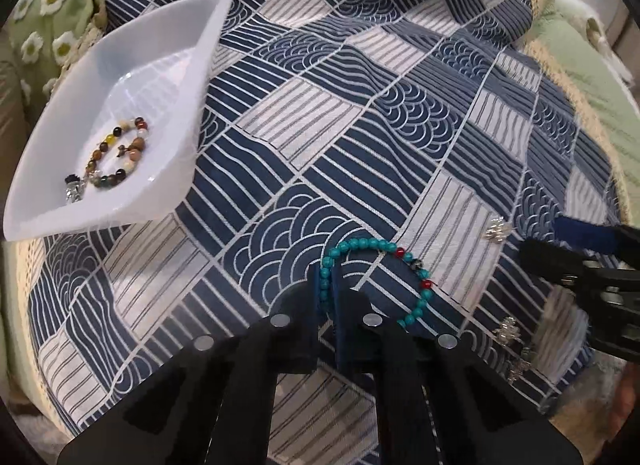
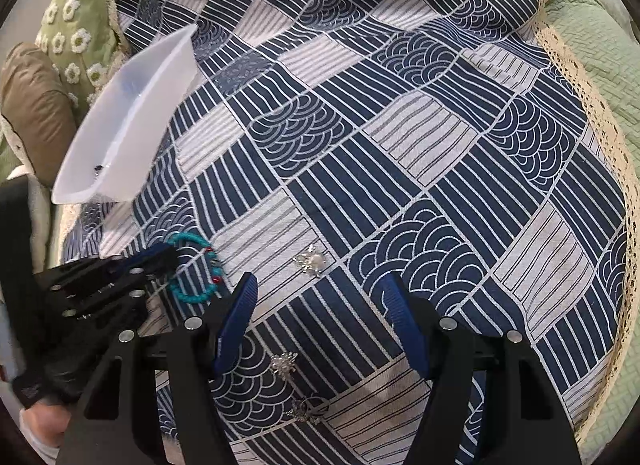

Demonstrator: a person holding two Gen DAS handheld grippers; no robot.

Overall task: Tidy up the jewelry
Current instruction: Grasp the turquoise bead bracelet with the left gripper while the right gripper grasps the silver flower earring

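A turquoise bead bracelet (image 1: 376, 245) with red beads lies on the patterned cloth. My left gripper (image 1: 329, 285) is shut on its left side; it also shows in the right wrist view (image 2: 160, 265) with the bracelet (image 2: 192, 296). A white tray (image 1: 132, 61) at the left holds a brown bead bracelet (image 1: 114, 153) and a small silver piece (image 1: 74, 191). My right gripper (image 2: 320, 289) is open and empty above the cloth. A pearl brooch (image 2: 314, 261) lies just ahead of it, and two silver pieces (image 2: 283, 363) (image 2: 306, 409) lie between its fingers.
The blue and white patterned cloth (image 1: 360, 105) covers a soft, uneven surface with lace edging (image 2: 592, 105). Green bedding (image 2: 600, 17) lies at the right. A green daisy cushion (image 2: 76, 37) and a brown cushion (image 2: 36, 105) sit behind the tray (image 2: 132, 113).
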